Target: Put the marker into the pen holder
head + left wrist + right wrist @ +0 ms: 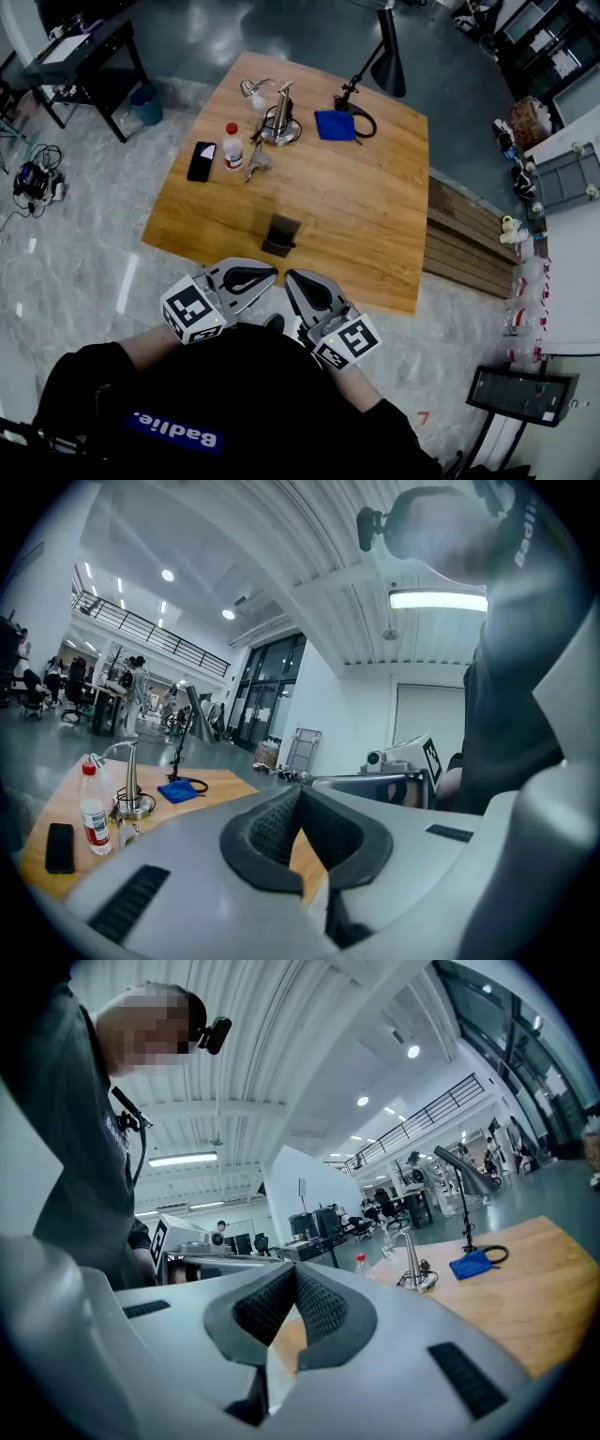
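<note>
Far left, a black desk (80, 52) and a blue bin (146, 103) are seen on the grey marbled floor (66, 272), with a tangle of cables (33, 178) nearby. A wooden table (375, 225) is set mid-room. On its far left part a black phone (201, 161) is laid flat. A red-capped bottle (232, 147) is stood just right of it. A small silvery item (258, 161) is laid just beside the bottle; whether that is the marker cannot be told. A metal stand (279, 120) on a round base is placed behind these, then a blue cloth (334, 125) and a black cabled stand (356, 108).

The pen holder (281, 234), dark and boxy, is stood upright near the table's near edge, well apart from the other items.

Just below it the left gripper (272, 273) and right gripper (291, 277) are held at the near edge, tips close to each other, in front of the person's dark shirt (234, 403). The left gripper's jaws are pressed together at the tips, with nothing between them. The right gripper's jaws are likewise closed on nothing.

Right of the table a slatted wooden bench (469, 239) is seen, then a grey tray (567, 178) on a white surface and a dark screen (520, 394) on the floor.

A tall hall with strip lights and a railed balcony (141, 630) is shown in the gripper views.
</note>
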`<move>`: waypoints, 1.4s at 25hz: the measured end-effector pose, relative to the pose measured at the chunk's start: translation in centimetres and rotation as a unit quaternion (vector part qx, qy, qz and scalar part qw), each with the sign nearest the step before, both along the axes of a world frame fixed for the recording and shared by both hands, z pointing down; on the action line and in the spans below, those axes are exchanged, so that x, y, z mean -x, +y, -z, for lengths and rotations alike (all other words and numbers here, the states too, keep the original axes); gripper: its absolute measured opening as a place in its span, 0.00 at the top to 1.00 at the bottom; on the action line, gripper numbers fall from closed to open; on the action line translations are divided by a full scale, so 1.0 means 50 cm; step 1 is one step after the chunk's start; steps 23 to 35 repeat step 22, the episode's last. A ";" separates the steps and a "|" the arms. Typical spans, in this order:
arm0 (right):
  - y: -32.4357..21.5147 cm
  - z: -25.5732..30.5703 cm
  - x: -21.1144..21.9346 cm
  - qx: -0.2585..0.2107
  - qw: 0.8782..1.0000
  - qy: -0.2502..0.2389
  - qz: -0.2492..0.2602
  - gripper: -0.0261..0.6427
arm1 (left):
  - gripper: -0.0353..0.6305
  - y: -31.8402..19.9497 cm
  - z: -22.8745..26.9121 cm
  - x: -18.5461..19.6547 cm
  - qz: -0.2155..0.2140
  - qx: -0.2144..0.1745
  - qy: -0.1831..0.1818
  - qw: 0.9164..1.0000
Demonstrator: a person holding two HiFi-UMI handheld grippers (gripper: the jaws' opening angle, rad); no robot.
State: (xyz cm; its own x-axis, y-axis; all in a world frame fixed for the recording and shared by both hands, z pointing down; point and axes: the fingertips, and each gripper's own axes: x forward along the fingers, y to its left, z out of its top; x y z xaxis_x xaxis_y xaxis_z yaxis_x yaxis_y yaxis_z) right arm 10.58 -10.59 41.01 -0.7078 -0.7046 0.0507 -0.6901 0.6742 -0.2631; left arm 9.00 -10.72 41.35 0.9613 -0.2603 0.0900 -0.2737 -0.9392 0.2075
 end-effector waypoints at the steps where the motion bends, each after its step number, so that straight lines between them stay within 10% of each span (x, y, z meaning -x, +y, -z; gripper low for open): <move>1: -0.001 0.000 0.000 0.000 1.000 0.000 0.000 0.95 | 0.94 -0.001 -0.001 0.000 0.000 0.000 0.000 1.000; 35: -0.006 -0.007 0.001 0.007 1.000 0.001 0.002 0.95 | 0.94 -0.006 -0.002 0.003 0.005 0.000 0.002 1.000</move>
